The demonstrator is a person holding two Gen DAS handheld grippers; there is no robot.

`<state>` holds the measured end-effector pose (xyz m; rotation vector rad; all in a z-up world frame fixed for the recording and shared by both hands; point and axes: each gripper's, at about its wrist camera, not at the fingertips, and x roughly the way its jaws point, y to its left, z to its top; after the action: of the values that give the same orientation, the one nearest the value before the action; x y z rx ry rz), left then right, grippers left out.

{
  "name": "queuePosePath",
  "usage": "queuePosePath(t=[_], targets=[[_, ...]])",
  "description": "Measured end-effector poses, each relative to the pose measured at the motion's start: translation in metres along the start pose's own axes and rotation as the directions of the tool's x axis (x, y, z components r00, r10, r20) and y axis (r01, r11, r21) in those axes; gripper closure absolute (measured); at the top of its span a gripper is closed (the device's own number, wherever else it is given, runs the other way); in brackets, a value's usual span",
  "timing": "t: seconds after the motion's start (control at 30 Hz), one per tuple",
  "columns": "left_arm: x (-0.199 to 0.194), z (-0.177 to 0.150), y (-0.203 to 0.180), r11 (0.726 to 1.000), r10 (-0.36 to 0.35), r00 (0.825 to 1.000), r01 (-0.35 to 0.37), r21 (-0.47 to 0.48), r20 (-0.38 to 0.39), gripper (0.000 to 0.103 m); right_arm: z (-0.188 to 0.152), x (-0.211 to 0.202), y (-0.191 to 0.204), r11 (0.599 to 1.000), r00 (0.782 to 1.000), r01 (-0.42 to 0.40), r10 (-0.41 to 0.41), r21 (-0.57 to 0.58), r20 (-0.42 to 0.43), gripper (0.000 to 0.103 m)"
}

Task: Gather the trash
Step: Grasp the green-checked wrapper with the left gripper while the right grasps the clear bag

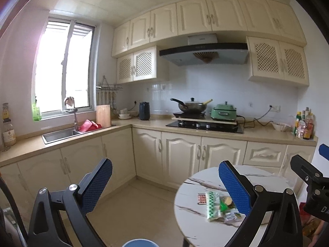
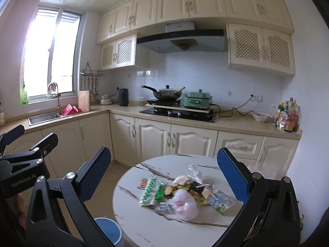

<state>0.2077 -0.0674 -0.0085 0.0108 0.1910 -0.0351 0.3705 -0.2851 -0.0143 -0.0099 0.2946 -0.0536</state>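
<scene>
Both tongs spread wide over a little round counter full of trash

The left tongs [image 1: 165, 182] and right tongs [image 2: 164, 170] are both wide open with nothing between the blue pads, just hanging in the air. The trash pile [image 2: 181, 195] sits around the middle of the white marble-look round counter [image 2: 144, 228]: a green-and-white checked wrapper [image 2: 150, 192], a crumpled pinkish plastic bag [image 2: 184, 204], a small drink carton [image 2: 220, 200] lying flat, and some clear cellophane [image 2: 194, 169] at the back, all touching or overlapping. A blue bin [image 2: 108, 229] stands on the floor just beside the counter's left edge. Behind it all there's a kitchen worktop with a wok [image 2: 166, 93] on the stove and a green cooker [image 2: 197, 100] next to it.
</scene>
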Motion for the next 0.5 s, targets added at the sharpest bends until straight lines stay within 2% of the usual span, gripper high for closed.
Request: queuePosePath(t=[0.17, 0.27, 0.33, 0.4, 0.5], targets=[[0.053, -0.009, -0.030, 0.997, -0.053, 0.992, 0.059, 0.044, -0.115, 0.000, -0.024, 0.033, -0.038, 0.998, 0.996, 0.049, -0.047, 0.031, -0.077, 0.000], [0.095, -0.022, -0.050, 0.993, -0.072, 0.974, 0.089, 0.072, -0.214, 0.001, -0.046, 0.058, -0.058, 0.996, 0.987, 0.075, -0.067, 0.053, -0.146, 0.000], [0.123, -0.034, -0.062, 0.990, -0.088, 0.957, 0.114, 0.079, -0.277, 0.001, -0.061, 0.076, -0.070, 0.994, 0.979, 0.087, -0.074, 0.062, -0.189, 0.000], [0.156, -0.048, -0.074, 0.987, -0.094, 0.932, 0.133, 0.090, -0.349, 0.001, -0.078, 0.094, -0.082, 0.993, 0.968, 0.098, -0.079, 0.071, -0.237, 0.000], [0.211, -0.064, -0.092, 0.983, -0.099, 0.882, 0.158, 0.091, -0.461, 0.001, -0.104, 0.120, -0.099, 0.989, 0.949, 0.115, -0.082, 0.091, -0.304, 0.000]])
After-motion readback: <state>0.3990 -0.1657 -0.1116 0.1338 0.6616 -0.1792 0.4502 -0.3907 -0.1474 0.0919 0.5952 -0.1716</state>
